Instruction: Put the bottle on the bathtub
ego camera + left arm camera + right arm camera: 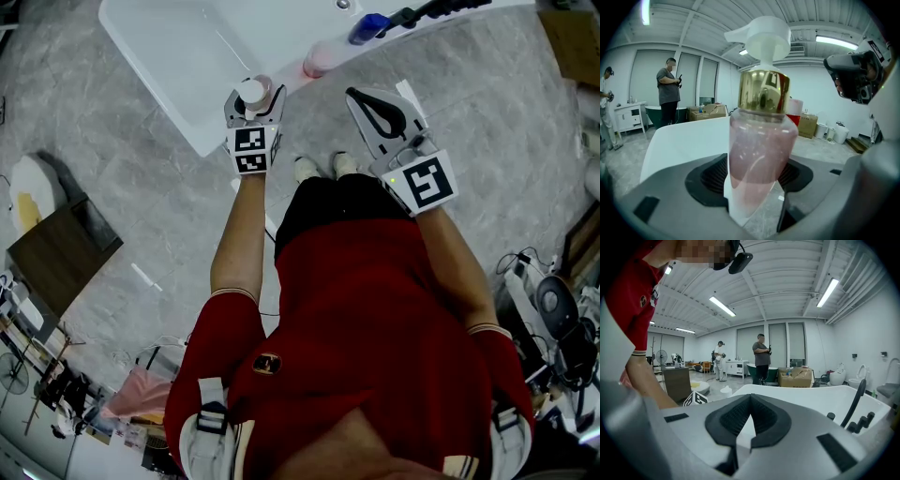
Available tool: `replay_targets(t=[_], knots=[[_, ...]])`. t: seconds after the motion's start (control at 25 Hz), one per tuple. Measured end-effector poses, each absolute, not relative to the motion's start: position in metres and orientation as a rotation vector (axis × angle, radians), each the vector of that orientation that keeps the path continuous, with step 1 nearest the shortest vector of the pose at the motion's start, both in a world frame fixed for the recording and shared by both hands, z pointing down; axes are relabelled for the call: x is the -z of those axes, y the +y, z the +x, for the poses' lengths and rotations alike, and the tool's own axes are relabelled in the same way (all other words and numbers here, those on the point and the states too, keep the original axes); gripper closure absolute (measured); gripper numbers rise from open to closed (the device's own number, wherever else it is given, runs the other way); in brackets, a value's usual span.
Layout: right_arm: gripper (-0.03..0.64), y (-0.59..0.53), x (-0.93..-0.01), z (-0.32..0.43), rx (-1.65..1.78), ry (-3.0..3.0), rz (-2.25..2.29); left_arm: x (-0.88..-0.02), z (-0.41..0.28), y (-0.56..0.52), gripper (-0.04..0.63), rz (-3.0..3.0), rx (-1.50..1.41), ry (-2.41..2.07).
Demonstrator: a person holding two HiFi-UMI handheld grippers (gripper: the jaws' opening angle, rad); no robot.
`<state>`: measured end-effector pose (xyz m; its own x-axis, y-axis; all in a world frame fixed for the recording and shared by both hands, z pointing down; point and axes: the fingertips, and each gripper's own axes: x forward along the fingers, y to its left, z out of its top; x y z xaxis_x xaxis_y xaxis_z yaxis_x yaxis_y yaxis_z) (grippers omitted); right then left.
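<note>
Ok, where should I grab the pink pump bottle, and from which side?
I'd take the bottle by its round body, below the gold collar, jaws coming in level from the side: it stands upright, and the pump top is lopsided.

Bare test hall: white bathtub, cardboard boxes, strip lights.

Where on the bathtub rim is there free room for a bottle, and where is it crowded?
Bare: the rim from the bathtub's near corner up to the bottle at the left gripper. Crowded: further right, where a second pink bottle, a blue item and the black tap sit close together.
</note>
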<state>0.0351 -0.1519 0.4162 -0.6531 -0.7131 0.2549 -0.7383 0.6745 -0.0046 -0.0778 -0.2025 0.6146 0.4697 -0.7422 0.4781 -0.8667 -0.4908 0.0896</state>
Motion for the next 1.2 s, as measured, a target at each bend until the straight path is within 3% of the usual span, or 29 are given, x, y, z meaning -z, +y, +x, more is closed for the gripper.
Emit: replay_targets(t=[1.2], knots=[[0.621,-0.119,-0.392,0.030,-0.130,-2.766,1.012,-0.531,-0.093,-0.136,0.302,2.385,-0.456,-1.554]])
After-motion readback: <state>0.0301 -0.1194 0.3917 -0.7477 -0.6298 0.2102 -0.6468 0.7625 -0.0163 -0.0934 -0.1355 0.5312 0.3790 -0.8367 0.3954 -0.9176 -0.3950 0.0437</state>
